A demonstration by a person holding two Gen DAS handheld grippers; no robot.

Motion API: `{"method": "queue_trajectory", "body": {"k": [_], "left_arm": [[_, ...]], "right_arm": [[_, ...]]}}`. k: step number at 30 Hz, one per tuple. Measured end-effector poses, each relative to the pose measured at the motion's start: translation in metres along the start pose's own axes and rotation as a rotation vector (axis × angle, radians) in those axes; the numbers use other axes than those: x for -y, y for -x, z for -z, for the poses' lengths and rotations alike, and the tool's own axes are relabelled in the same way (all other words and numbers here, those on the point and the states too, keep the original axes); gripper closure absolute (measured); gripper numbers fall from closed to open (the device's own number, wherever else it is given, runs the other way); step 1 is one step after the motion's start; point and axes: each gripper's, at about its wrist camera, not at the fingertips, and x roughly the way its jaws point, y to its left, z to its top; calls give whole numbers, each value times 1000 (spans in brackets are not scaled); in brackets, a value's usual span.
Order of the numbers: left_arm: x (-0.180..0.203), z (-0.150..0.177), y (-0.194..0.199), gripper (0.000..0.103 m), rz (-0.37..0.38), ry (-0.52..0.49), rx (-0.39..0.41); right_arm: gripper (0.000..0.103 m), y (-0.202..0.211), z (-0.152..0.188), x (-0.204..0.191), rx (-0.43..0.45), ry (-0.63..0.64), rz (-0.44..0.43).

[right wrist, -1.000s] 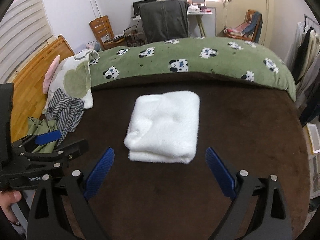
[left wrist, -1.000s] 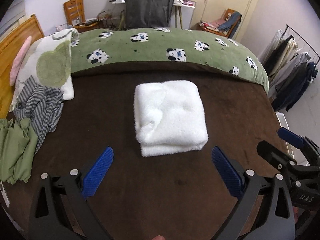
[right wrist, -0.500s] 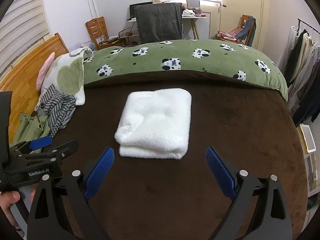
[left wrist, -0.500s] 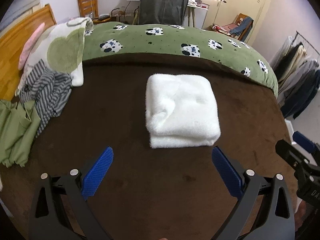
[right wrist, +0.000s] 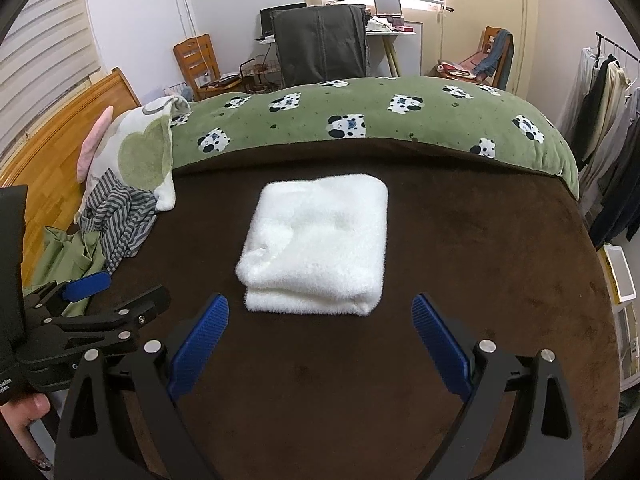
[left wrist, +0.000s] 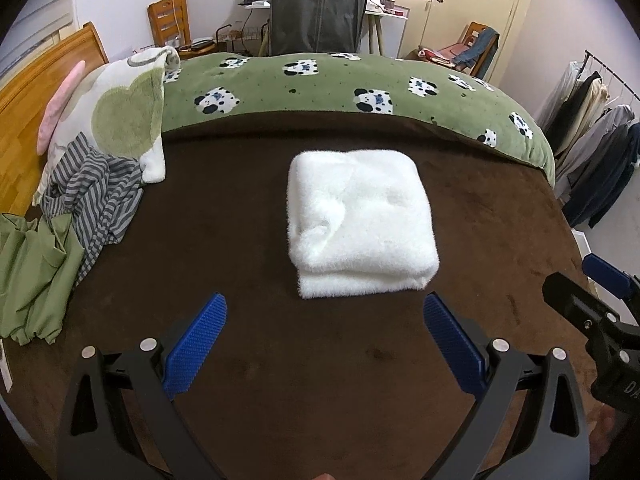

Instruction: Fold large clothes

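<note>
Brown bedspread (left wrist: 248, 264) holds folded white garment (left wrist: 360, 224) beyond both spread claws.

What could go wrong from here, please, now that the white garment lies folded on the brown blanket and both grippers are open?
1. The white folded garment looks thick and fluffy; its loose top layer at the near left corner might spring open if nudged.
2. The left gripper and right gripper sit close side by side, so they may collide when reaching.
3. The striped garment and green garment lie tangled, so grabbing one could drag the other.
</note>
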Motion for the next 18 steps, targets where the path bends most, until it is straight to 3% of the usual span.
{"method": "queue_trajectory", "body": {"k": [18], "left_arm": [[-9,10,-17,7,-24,14,37]], "right_arm": [[11,-28,20,-1,10,0,5]]}}
